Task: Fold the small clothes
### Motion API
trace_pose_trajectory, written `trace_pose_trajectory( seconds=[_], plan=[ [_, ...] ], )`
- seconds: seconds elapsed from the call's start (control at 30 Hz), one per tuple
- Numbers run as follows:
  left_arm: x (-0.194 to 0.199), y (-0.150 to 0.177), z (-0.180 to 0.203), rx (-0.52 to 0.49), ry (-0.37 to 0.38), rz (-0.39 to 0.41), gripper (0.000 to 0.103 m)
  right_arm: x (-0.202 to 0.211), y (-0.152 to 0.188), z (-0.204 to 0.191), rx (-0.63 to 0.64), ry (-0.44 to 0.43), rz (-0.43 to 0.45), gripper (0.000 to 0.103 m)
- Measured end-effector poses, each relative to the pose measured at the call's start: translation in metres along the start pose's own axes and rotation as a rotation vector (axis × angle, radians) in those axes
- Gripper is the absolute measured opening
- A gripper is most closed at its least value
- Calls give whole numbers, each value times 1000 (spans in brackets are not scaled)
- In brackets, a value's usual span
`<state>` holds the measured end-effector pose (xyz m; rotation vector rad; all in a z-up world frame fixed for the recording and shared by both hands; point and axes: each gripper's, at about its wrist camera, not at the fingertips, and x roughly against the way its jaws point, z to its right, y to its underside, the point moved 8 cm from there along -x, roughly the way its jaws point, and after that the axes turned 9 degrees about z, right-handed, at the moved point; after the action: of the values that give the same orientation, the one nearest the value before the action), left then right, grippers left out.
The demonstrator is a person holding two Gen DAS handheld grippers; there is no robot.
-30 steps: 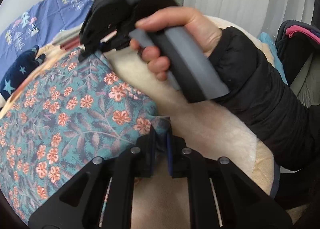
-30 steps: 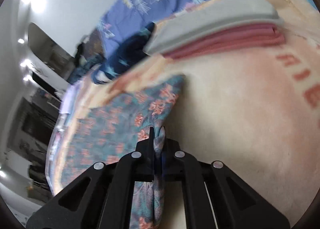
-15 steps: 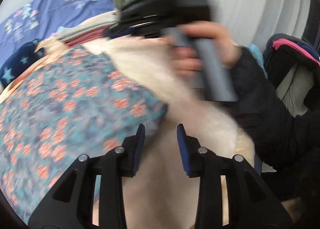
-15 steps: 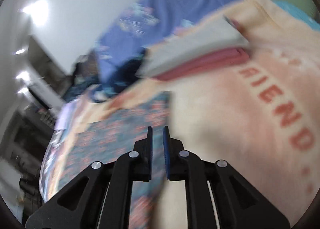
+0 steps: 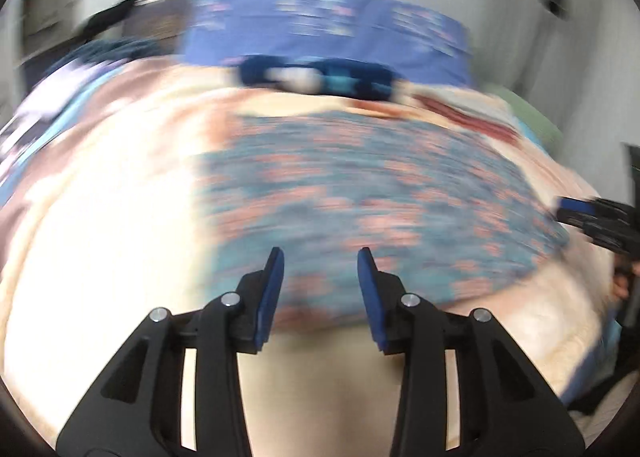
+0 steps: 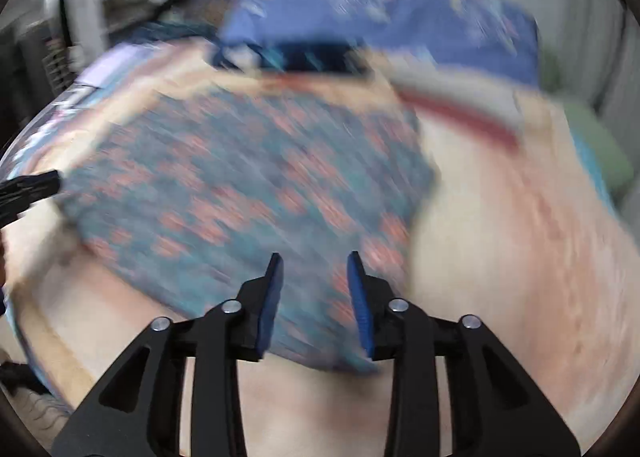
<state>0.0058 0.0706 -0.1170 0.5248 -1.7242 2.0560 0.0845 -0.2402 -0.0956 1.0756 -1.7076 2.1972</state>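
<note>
- Floral garment (image 5: 372,209): teal cloth printed with orange blossoms, lying flat as a rough rectangle on the cream fleece blanket (image 5: 100,241). Motion blur hides the fine weave.
- Left gripper (image 5: 320,269): black frame, blue pads, jaws spread wide and holding nothing, poised over the garment's near hem.
- Right gripper (image 6: 314,273): same build, jaws likewise wide apart and empty, over the garment's near edge.
- Folded stack (image 6: 460,105): a grey layer on a red one, beyond the garment's far right corner.
- Dark navy item (image 5: 316,77): just beyond the garment's far edge.
- Blue patterned sheet (image 5: 328,25): behind that.
</note>
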Motion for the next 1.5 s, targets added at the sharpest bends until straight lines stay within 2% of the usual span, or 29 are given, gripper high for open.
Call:
trace_pose_trajectory(
  seconds=[0.03, 0.1, 0.17, 0.23, 0.33, 0.43, 0.5, 0.67, 0.87, 0.93, 1.07, 1.13, 1.27, 1.4, 1.47, 1.5],
  plan=[
    [3, 1, -14, 23, -18, 7, 37, 2, -6, -11, 34, -29, 25, 46],
    [11, 4, -41, 60, -40, 27, 37, 5, -18, -57, 148, -101, 91, 50],
    [15, 8, -59, 78, -16, 29, 27, -5, -20, -101, 216, -140, 80, 50],
    [11, 13, -61, 81, 30, 12, 21, -19, -10, -151, 305, -189, 43, 50],
    [3, 19, -57, 61, 75, -12, 21, -32, -3, -208, 453, -250, 15, 50],
    [-10, 22, -52, 50, 119, -29, 37, -30, -1, -248, 534, -281, 15, 51],
    [-19, 19, -45, 46, 161, -34, 37, -32, -4, -255, 530, -291, 3, 54],
    [-35, 9, -36, 54, 262, -63, 36, -45, -4, -250, 489, -251, -43, 54],
    [-29, 17, -38, 63, 307, -84, 19, -55, 1, -242, 426, -232, -77, 55],
    [-28, 21, -36, 58, 334, -99, 19, -59, 2, -245, 440, -239, -86, 55],
    [-41, 26, -40, 62, 324, -159, 21, -63, 1, -255, 449, -256, -89, 55],
    [-40, 22, -42, 69, 315, -153, 5, -62, 0, -260, 449, -268, -78, 55],
    [-11, 7, -48, 112, 338, -87, 4, -54, -4, -264, 454, -292, -41, 55],
    [-29, 41, -58, 138, 309, -178, 6, -56, -2, -270, 474, -305, -30, 55],
    [-23, 35, -60, 158, 318, -150, 9, -61, 1, -277, 498, -299, -36, 55],
    [-18, 28, -62, 146, 311, -124, 15, -63, 3, -281, 514, -295, -36, 55]
  ],
)
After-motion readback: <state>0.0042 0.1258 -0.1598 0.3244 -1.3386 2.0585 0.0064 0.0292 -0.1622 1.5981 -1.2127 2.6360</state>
